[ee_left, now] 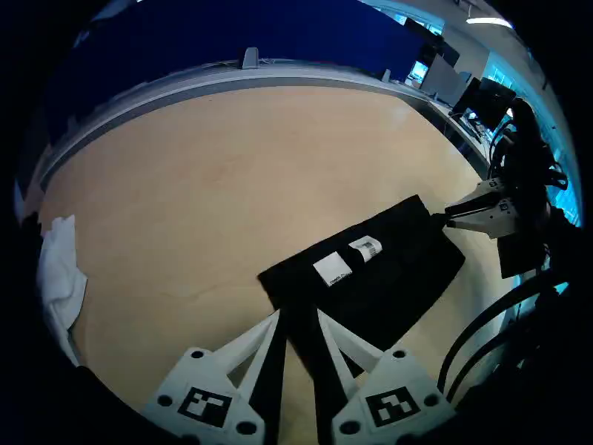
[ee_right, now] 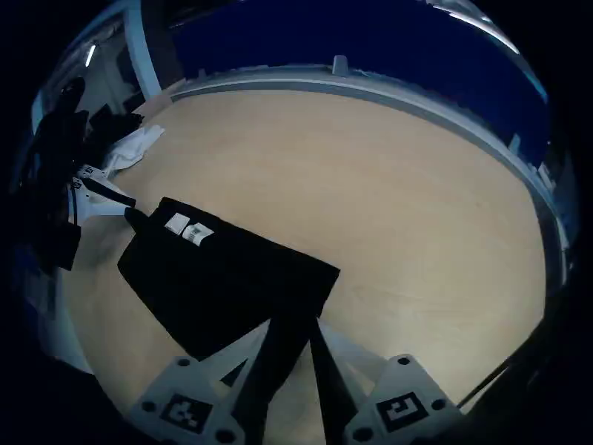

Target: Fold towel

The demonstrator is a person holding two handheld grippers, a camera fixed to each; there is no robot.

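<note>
1. Left gripper (ee_left: 299, 337) is clamped on one corner of the black towel (ee_left: 393, 285); right gripper (ee_right: 290, 337) is clamped on the neighbouring corner.
2. We see the towel lying flat on the wooden table (ee_left: 207, 193).
3. We should raise both corners together, keeping the edge taut, we judge.

Both views are dim, with a cold blue cast. In the left gripper view a white ceiling light strip (ee_left: 489, 21) glares at one o'clock. The pale wooden tabletop (ee_left: 222, 185) is evenly lit, faintly glossy toward one o'clock. The black cloth towel (ee_left: 385, 274) reads as one flat dark patch. Fisheye bending curves the tabletop's far edge, and the rims fall dark and soft.
</note>
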